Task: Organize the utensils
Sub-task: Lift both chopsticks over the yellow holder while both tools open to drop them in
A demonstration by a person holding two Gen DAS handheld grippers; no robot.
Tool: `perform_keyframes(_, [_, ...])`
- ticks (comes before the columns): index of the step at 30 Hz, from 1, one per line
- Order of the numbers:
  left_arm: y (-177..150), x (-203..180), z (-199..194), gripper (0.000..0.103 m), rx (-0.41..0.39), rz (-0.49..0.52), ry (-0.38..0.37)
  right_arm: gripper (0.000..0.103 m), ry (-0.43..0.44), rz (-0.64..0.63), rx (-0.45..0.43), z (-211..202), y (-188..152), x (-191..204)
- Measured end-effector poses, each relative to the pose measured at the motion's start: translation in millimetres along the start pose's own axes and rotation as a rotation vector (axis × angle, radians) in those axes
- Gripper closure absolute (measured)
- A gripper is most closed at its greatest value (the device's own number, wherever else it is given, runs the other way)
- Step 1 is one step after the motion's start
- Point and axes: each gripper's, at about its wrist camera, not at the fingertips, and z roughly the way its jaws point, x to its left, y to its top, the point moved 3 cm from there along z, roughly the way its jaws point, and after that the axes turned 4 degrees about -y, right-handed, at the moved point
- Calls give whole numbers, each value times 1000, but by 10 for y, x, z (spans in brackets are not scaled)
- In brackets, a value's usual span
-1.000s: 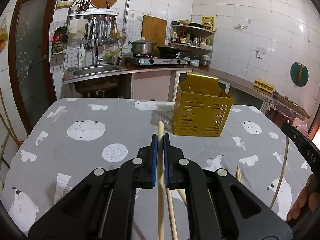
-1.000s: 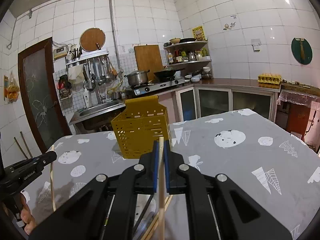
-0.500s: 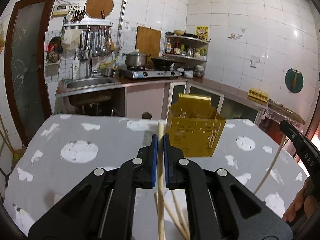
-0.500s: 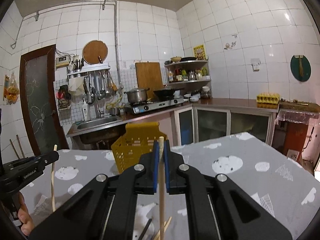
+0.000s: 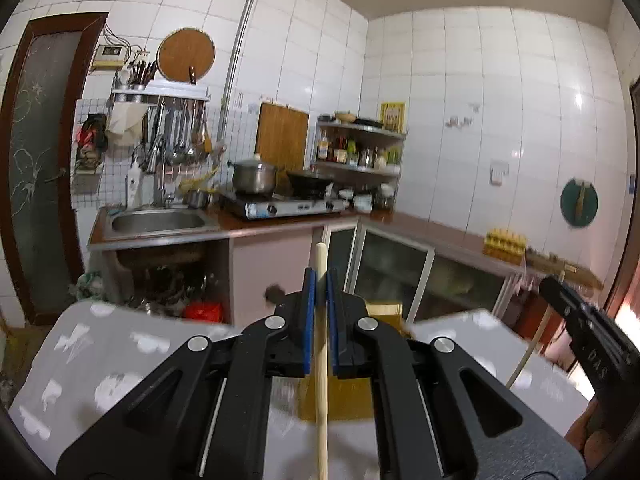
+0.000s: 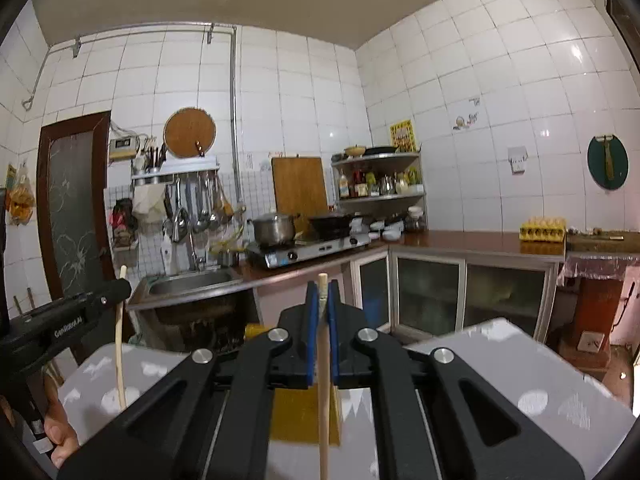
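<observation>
My left gripper [image 5: 321,280] is shut on a wooden chopstick [image 5: 321,380] that stands upright between the blue pads. My right gripper [image 6: 322,292] is shut on another wooden chopstick [image 6: 323,400], also upright. The yellow perforated utensil holder [image 5: 340,404] sits on the grey patterned table, mostly hidden behind the gripper bodies; it also shows in the right wrist view [image 6: 304,420]. The right gripper shows at the right edge of the left wrist view [image 5: 580,320], and the left gripper at the left edge of the right wrist view [image 6: 60,320]. Both grippers are raised above the table.
The table [image 5: 100,364] has a grey cloth with white prints. Behind it stand a counter with a sink [image 5: 158,222], a gas stove with a pot [image 5: 256,178], hanging utensils [image 5: 176,136] and a spice shelf [image 5: 358,152]. A dark door [image 5: 36,168] is at the left.
Both grippers have risen and tilted up with their chopsticks. The yellow holder has dropped low in both views and is now mostly hidden behind the grippers.
</observation>
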Motion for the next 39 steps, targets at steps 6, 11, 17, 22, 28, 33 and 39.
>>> perform_keyframes(6, [521, -133, 332, 98, -112, 23, -9, 97, -1, 14, -74, 377, 471, 7])
perform_keyframes(11, [763, -289, 719, 98, -187, 57, -6, 97, 8, 32, -80, 765, 680, 19])
perform_keyframes(17, [575, -291, 1440, 98, -158, 68, -8, 98, 8, 48, -53, 1181, 548, -4])
perform_keyframes(22, [235, -110, 1765, 98, -133, 60, 32, 98, 11, 58, 1, 1491, 221, -31])
perform_keyframes(28, [-73, 71, 1910, 98, -83, 65, 62, 98, 3, -12, 60, 1645, -133, 28])
perform_keyframes(33, [-72, 149, 1861, 98, -74, 55, 73, 97, 1, -51, 135, 1712, -324, 30])
perform_keyframes(39, [-116, 220, 1722, 74, 8, 68, 96, 64, -20, -58, 205, 1609, -378, -49])
